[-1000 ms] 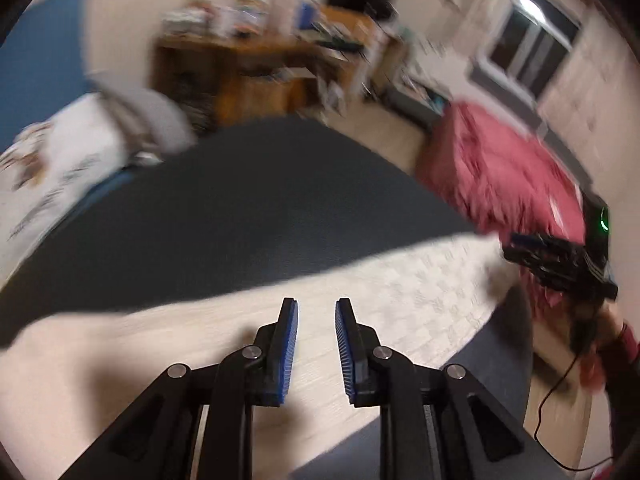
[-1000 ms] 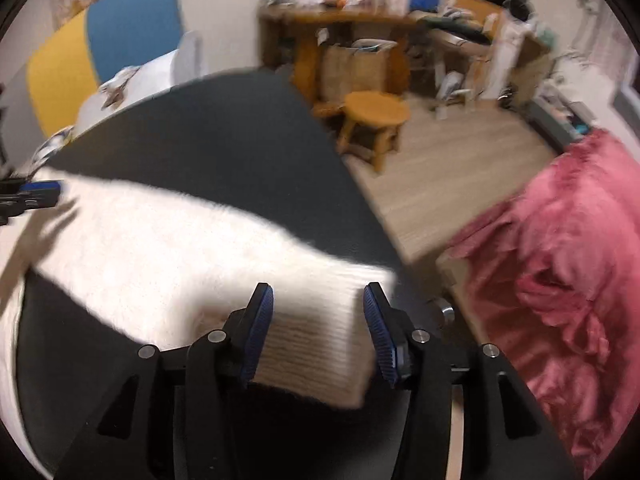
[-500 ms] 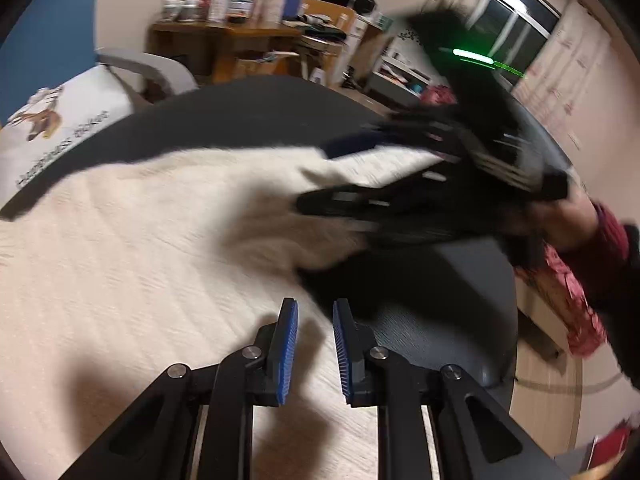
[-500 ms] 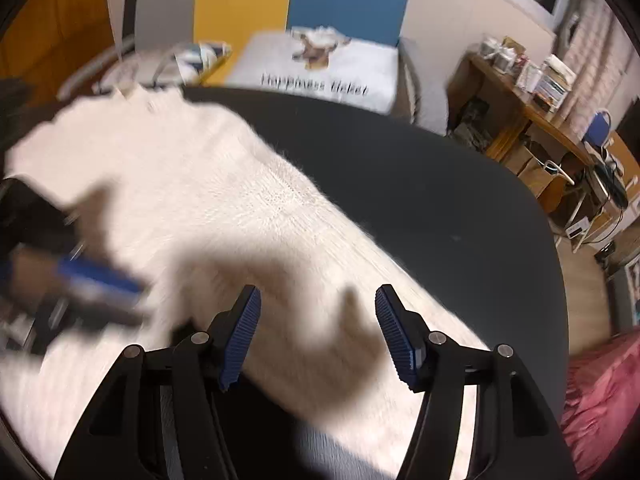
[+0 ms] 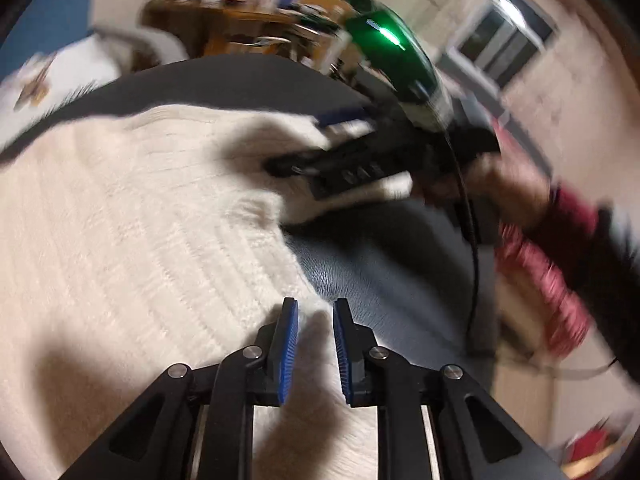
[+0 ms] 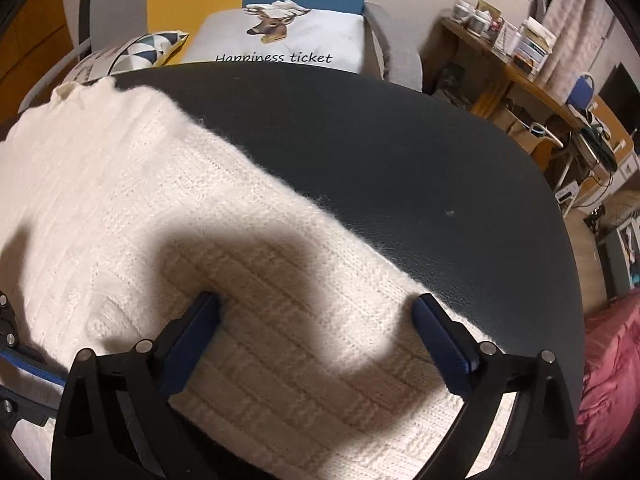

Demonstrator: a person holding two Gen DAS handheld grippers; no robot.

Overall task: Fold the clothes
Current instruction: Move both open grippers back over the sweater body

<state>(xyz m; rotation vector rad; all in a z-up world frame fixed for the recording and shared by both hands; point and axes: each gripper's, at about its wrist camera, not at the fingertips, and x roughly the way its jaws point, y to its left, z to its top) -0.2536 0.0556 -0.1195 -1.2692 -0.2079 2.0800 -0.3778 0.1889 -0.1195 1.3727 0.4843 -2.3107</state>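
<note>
A cream knitted sweater point(image 6: 168, 216) lies spread on a round dark table point(image 6: 380, 152); it also shows in the left wrist view point(image 5: 132, 232). My left gripper point(image 5: 314, 320) hovers low over the sweater's edge, its jaws a narrow gap apart with nothing between them. My right gripper point(image 6: 316, 312) is wide open just above a folded-over part of the sweater. It also shows in the left wrist view point(image 5: 304, 148), blurred, over the far side of the sweater.
A grey armchair with a deer cushion point(image 6: 280, 36) stands behind the table. A cluttered wooden desk point(image 6: 520, 64) is at the right. A red blanket point(image 6: 612, 360) lies beyond the table's right edge.
The right gripper has swung from the table's right edge over the sweater and opened wider. The sweater's right part now lies folded over. The left gripper has shifted toward the sweater's edge.
</note>
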